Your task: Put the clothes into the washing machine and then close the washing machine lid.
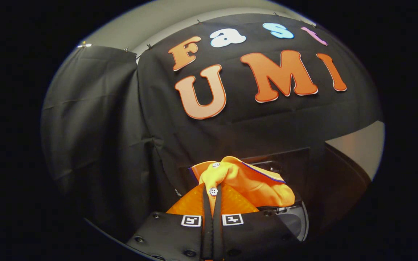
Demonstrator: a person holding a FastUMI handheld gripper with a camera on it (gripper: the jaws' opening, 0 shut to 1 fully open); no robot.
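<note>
Gripping an orange garment point(247, 181), the gripper point(212, 197) has its two fingers pressed nearly together, a fold of cloth with a white button point(213, 191) pinched in the narrow slot between them. Rest of the garment bunches just ahead of the fingertips and spills toward 2 o'clock, a dark piped edge running along its upper fold. A second button point(215, 165) sits higher up, at 12 o'clock from the fingertips.

Beyond the cloth, toward 1 to 2 o'clock, a dark box-like body with a recessed panel; I take it for the washing machine point(289, 163), though the opening is hidden behind the garment. A pale curved rim point(301, 221) shows at 4 o'clock from the fingertips, low and near. Possibly the drum edge or lid; cannot tell which.

Risks from here, as judgement:
- Grip is on a thin fold near a button. Hard button under the fingers could let the fabric slide out when the load swings.
- Most of the garment hangs free to one side. The loose bulk could catch on the machine's edge and drape outside the opening.
- Garment blocks the forward view of the opening, so the aim of the drop is partly blind.
- Any cloth left across the rim would stop the lid seating shut.

Lid position not readable. Garment is held up, not yet inside.
</note>
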